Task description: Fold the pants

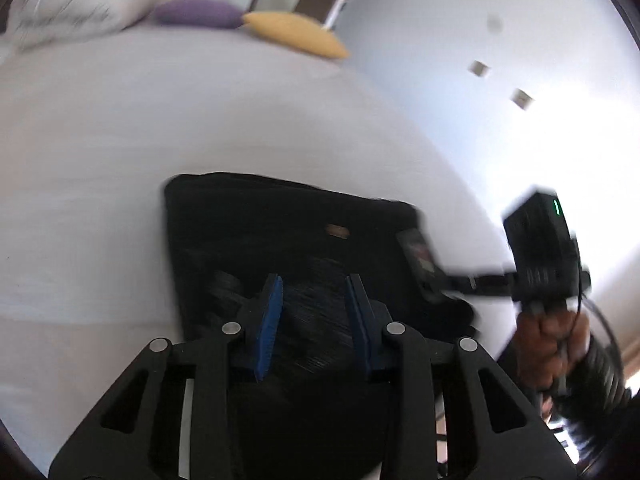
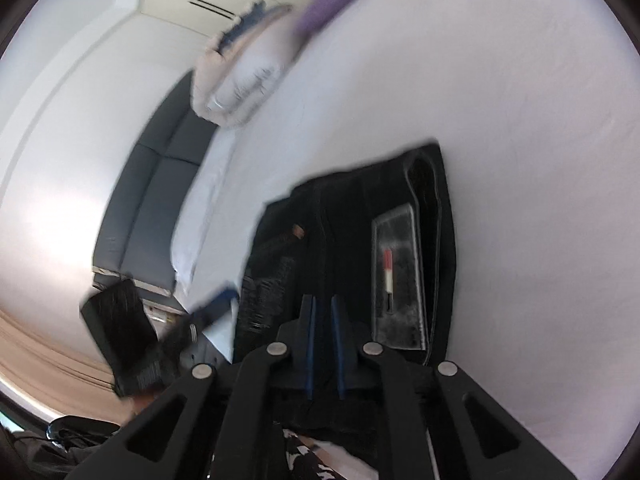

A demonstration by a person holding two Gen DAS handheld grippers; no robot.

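Here the black pants (image 1: 288, 232) lie folded into a compact rectangle on the pale bed sheet (image 1: 100, 168), near its edge, with a silvery tag (image 2: 400, 276) showing on the top layer in the right wrist view. The left gripper (image 1: 314, 312) hangs over the near end of the bundle, its blue-padded fingers (image 1: 270, 320) spread apart with dark fabric visible between them (motion blur makes it hard to say whether they touch the cloth). The right gripper (image 2: 324, 340) has its fingers nearly together, a narrow gap left; whether cloth is pinched there I cannot tell. Purple (image 1: 196, 12) and yellow (image 1: 296, 32) cushions and a white pillow (image 1: 68, 4) sit at the far end.
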